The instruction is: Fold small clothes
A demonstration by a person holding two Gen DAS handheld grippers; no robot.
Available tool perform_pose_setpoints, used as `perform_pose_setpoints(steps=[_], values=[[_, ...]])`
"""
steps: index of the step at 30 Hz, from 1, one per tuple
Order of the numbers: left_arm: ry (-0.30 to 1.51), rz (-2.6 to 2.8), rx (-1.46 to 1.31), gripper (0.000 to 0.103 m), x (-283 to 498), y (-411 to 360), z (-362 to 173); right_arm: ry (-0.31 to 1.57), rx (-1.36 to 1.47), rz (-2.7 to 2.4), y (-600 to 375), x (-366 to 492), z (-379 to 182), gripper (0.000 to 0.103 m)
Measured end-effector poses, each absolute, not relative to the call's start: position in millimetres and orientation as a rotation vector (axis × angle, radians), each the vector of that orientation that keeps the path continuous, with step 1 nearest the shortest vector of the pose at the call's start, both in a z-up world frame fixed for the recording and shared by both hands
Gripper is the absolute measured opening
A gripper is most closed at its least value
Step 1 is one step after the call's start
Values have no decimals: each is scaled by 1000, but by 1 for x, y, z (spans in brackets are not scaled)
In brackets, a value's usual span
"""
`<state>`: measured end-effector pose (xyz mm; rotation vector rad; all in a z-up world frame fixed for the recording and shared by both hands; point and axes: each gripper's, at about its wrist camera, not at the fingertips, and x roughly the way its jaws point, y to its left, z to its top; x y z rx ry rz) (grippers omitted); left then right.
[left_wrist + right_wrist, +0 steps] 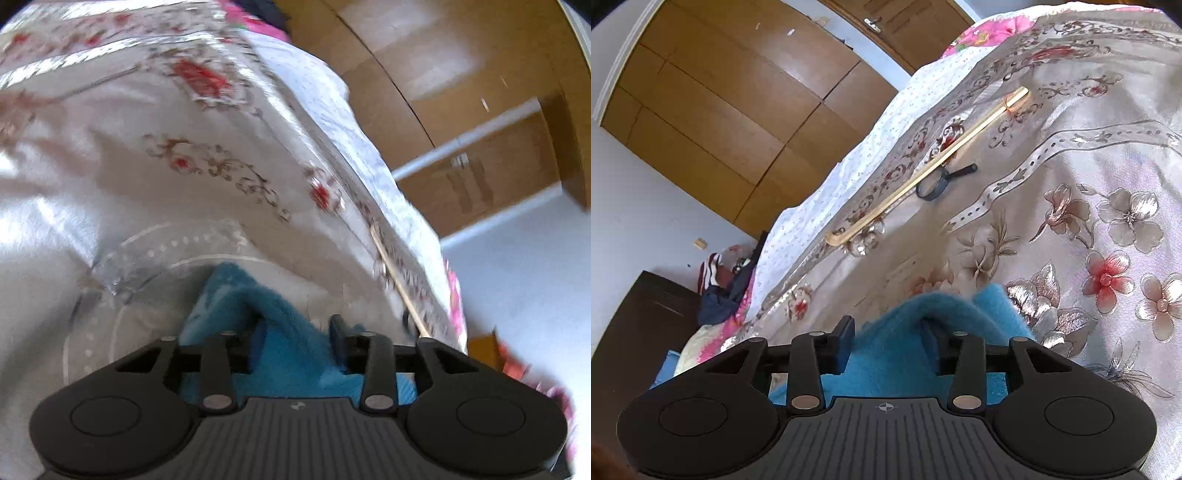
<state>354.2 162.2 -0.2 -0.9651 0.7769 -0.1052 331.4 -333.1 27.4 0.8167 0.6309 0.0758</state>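
- Blue cloth [280, 325]: raised over the bed [110, 192], bunched, no finished fold visible.
- Left tongs [297, 338]: clamped on cloth.
- Right tongs [890, 336]: clamped on cloth.
- Remaining, by judgement: the folding itself.

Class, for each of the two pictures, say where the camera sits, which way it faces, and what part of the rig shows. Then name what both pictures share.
Left wrist: sits on the left gripper, facing along its fingers over the bedspread toward a wardrobe; the gripper's black body fills the bottom.
Right wrist: sits on the right gripper, facing across the bed toward a magnifying glass; the gripper's black body shows.
Shared: blue cloth between the fingers, wooden stick, bedspread, wardrobe.
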Motion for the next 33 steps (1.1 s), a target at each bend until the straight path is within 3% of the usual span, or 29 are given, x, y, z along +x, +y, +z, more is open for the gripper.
perform_pose_setpoints(steps=[5,9,15,22,23,25,27,28,29,33], values=[[708,-20,-865,62,346,165,8,574,810,68,-338,321,33,41],[713,-35,-615,63,322,152,21,494,575,43,-330,304,56,44],[752,-69,-343,79,265,136,10,561,299,66,-313,250,41,47],[806,-39,-412,93,244,143,-12,687,213,43,-312,219,8,47],[807,-38,-411,93,244,142,-13,694,217,47,-313,218,7,49],[835,-32,-415,93,247,141,-17,732,257,61,-318,222,4,41],[847,-35,-460,82,247,142,-20,753,281,50,-324,221,2,16],[837,-52,-474,68,243,141,-18,757,288,44,-326,218,4,12],[830,-65,-475,58,239,138,-16,757,279,35,-327,213,6,9],[861,-41,-413,59,234,126,-24,786,242,0,-332,195,-3,7]])
